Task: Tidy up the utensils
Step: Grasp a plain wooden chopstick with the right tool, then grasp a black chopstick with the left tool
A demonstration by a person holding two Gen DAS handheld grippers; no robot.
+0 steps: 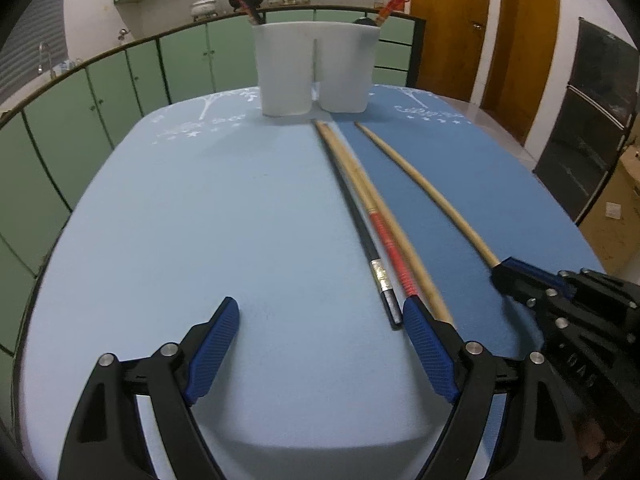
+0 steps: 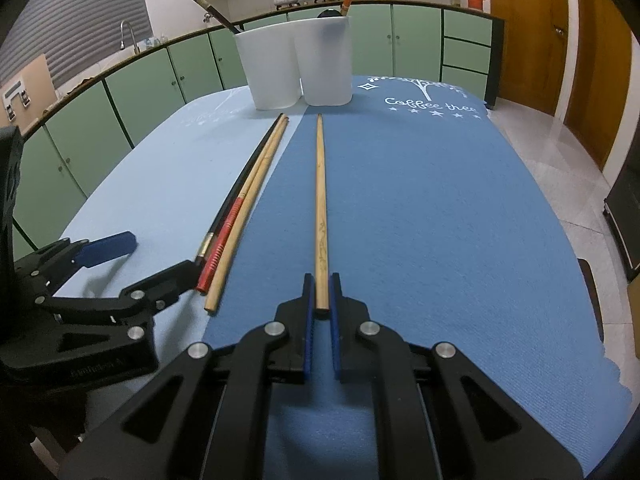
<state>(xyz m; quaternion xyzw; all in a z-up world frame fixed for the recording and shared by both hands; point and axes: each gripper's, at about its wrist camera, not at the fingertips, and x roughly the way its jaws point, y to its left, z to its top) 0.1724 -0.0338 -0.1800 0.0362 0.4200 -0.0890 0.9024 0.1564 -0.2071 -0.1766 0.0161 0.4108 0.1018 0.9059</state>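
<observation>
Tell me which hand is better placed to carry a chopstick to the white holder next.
Right. The right gripper is already shut on the near end of the lone wooden chopstick, which points at the white holder. The left gripper is open, holding nothing, beside the three bundled chopsticks.

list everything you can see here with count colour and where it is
utensil holder: one, white, two compartments, far end of the table
chopsticks in holder: at least one per compartment, dark in one, red-orange in the other, leaning out
bundled chopsticks: three, black, red-handled and plain wood, side by side along the mat seam
single chopstick: one, plain wood, on the dark blue mat
mats: two, light blue and dark blue, covering the table
cabinets: green, behind the table
left gripper: black with blue pads, open, beside the bundle's near ends
right gripper: shut on the single chopstick's near end
</observation>
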